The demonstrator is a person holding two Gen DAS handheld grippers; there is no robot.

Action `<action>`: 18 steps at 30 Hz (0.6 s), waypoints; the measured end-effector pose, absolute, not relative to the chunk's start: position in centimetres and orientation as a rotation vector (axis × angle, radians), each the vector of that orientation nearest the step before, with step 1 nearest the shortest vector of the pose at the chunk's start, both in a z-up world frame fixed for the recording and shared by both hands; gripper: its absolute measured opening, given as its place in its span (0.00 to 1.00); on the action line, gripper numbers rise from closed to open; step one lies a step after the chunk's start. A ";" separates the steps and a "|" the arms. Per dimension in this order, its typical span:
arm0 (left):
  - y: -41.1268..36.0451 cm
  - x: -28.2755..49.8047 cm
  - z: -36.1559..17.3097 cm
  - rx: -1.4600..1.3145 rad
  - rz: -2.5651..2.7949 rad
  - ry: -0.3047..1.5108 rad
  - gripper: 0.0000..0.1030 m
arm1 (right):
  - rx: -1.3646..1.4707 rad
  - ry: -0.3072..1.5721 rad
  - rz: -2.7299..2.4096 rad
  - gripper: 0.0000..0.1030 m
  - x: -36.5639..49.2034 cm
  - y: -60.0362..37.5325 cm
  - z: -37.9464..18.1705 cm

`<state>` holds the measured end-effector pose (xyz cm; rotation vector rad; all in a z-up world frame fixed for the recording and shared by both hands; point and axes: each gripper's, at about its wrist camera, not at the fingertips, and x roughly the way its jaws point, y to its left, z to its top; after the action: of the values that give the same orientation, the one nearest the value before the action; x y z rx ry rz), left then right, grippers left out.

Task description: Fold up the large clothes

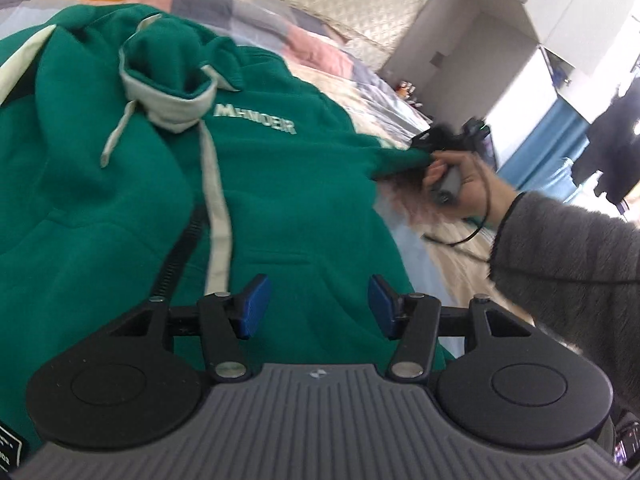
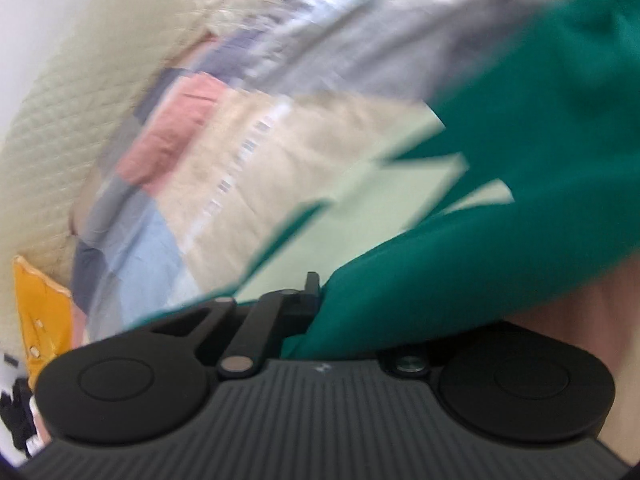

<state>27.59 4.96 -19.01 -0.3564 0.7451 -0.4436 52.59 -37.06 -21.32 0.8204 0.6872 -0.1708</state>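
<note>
Hoodie (image 2: 500,240) sleeve over right tool (image 2: 316,304)

right tool (image 2: 316,304) right finger buried under green hoodie (image 2: 520,128), right wrist view motion-blurred, hoodie cut off at left frame edge

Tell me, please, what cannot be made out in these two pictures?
- Right gripper fingers: right wrist view, covered by the green hoodie.
- Hoodie lettering: left wrist view, blurred.
- Bedspread pattern: right wrist view, motion blur.
- Hoodie's left side: left wrist view, cut off.
</note>
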 end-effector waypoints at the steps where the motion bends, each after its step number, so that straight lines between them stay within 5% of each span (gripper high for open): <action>1: 5.0 27.8 -19.2 -0.360 -0.441 0.748 0.58 | 0.790 0.663 -0.151 0.09 53.2 -37.0 -20.1; 10: 5.1 27.1 -18.8 -0.332 -0.411 0.723 0.58 | 0.521 0.391 -0.034 0.08 56.8 -34.8 -7.5; 18: 5.8 27.5 -19.3 -0.337 -0.371 0.725 0.58 | 0.409 0.506 -0.111 0.08 60.8 -33.4 -14.2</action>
<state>27.55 5.83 -19.28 -0.3371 0.7251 -0.3710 60.78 -33.41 -14.21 0.4091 0.5055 -0.1108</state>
